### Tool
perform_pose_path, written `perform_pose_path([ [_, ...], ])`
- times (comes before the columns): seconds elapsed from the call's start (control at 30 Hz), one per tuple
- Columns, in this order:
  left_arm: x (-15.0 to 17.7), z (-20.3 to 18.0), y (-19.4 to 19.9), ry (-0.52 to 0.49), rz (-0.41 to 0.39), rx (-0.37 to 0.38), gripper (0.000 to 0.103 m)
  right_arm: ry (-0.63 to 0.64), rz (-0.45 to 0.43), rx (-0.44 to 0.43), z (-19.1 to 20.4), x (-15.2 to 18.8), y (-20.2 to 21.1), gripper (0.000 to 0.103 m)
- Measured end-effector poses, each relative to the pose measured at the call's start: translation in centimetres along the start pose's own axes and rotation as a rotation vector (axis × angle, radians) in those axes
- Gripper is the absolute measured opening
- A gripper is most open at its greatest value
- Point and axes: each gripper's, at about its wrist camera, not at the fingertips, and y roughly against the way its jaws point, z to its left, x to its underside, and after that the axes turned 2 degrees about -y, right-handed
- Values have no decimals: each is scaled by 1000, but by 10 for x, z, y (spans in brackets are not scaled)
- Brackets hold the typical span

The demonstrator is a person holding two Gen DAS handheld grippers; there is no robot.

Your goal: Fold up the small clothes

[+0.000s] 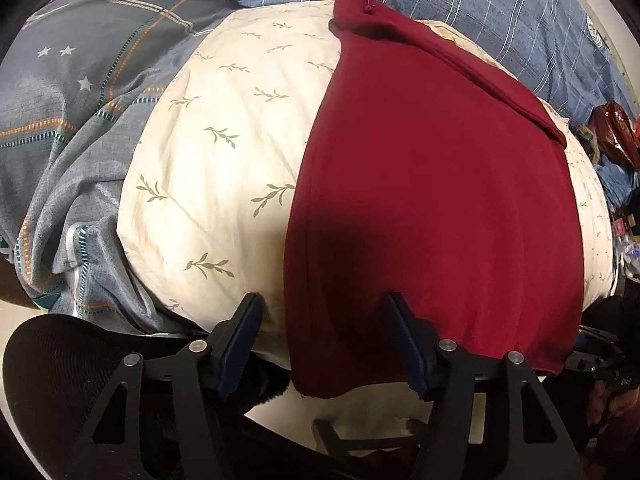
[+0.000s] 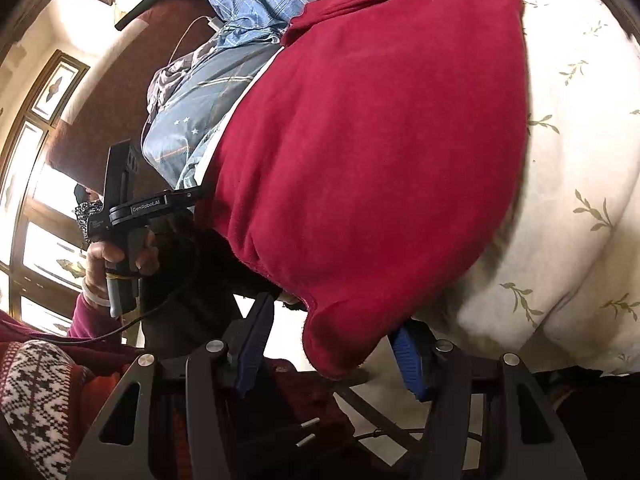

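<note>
Both grippers, left [image 1: 326,334] and right [image 2: 334,330], hold jaws spread at the near hem of the red cloth [image 1: 432,200], which lies on the pillow [image 1: 224,152]. Closing too deep could pinch pillowcase too, dragging it.

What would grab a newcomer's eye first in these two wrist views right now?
The dark red garment dominates both views, spread over a cream leaf-print pillow with its near edge hanging toward the cameras. The left gripper and right gripper are both open at that edge. Grey-blue plaid bedding lies behind the pillow.
</note>
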Motion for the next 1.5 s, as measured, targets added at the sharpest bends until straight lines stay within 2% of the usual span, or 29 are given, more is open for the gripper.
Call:
perform_pose_path([
  [0.17,0,-3,-2,-8,-2,-15,62,22,9,2,6,-2,-2,59],
  [0.37,2,-3,-4,-12,2,-19,62,-33,21,-3,-1,-1,-9,58],
  [0.5,2,-3,-5,-15,7,-24,62,-12,18,7,5,1,-12,56],
  [0.6,3,-5,-6,-25,9,-30,62,-32,13,20,3,-1,-13,47],
  [0.67,3,-5,-7,-28,12,-28,62,-61,14,19,-2,-2,-13,36],
  [0.87,2,-4,-8,-24,21,-24,61,-76,6,7,-6,-2,-12,25],
  [1.03,1,-3,-9,-27,24,-38,46,-40,1,4,0,-2,-13,18],
  [1.13,0,-1,-8,-34,31,-19,23,-19,-6,-9,4,-2,-12,14],
  [1.17,0,-2,-7,-37,36,-2,9,-15,-13,-23,5,-2,-10,12],
  [1.23,-2,-2,-5,-34,41,9,7,-9,-33,-77,9,-5,-3,11],
  [1.3,-7,1,2,-21,37,55,6,6,-70,-126,15,-9,9,10],
  [1.4,-22,6,21,20,-12,159,6,38,-142,-168,25,-21,32,10],
  [1.5,-44,8,42,37,-99,236,6,42,-214,-159,27,-38,51,9],
])
